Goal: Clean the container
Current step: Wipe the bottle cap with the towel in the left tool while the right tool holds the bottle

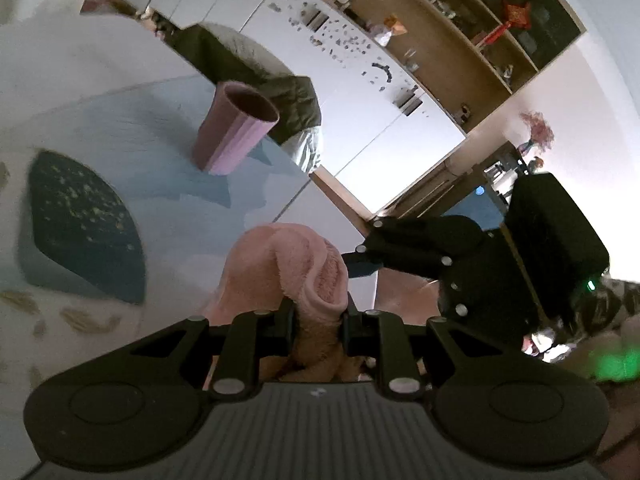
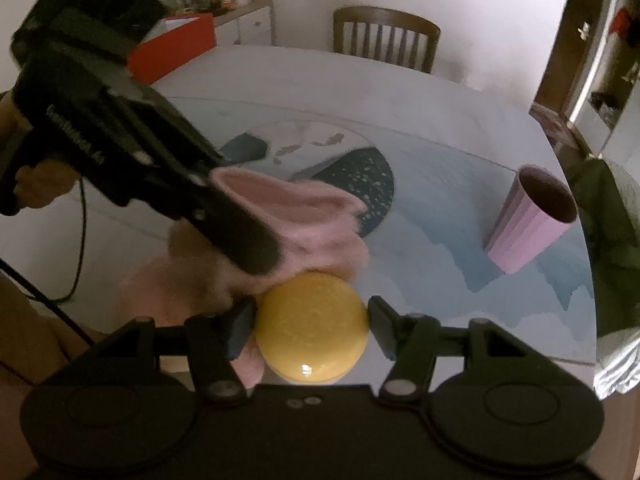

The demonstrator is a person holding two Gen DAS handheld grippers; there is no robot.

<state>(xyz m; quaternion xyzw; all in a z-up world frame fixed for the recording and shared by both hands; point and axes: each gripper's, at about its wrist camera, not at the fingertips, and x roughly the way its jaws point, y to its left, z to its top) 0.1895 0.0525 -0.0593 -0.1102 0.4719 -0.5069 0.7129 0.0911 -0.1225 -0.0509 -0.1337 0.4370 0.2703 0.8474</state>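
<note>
My left gripper is shut on a fluffy pink cloth, which bunches up past its fingers. In the right wrist view the same cloth hangs from the left gripper and rests against the top of a round yellow container. My right gripper is shut on that yellow container, one finger on each side. A ribbed pink cup stands upright on the table to the right, also visible as the pink cup ahead of the left gripper.
The table has a blue and white patterned cover with a dark speckled patch. A red box sits at the far left edge and a wooden chair behind. A green jacket lies past the table edge.
</note>
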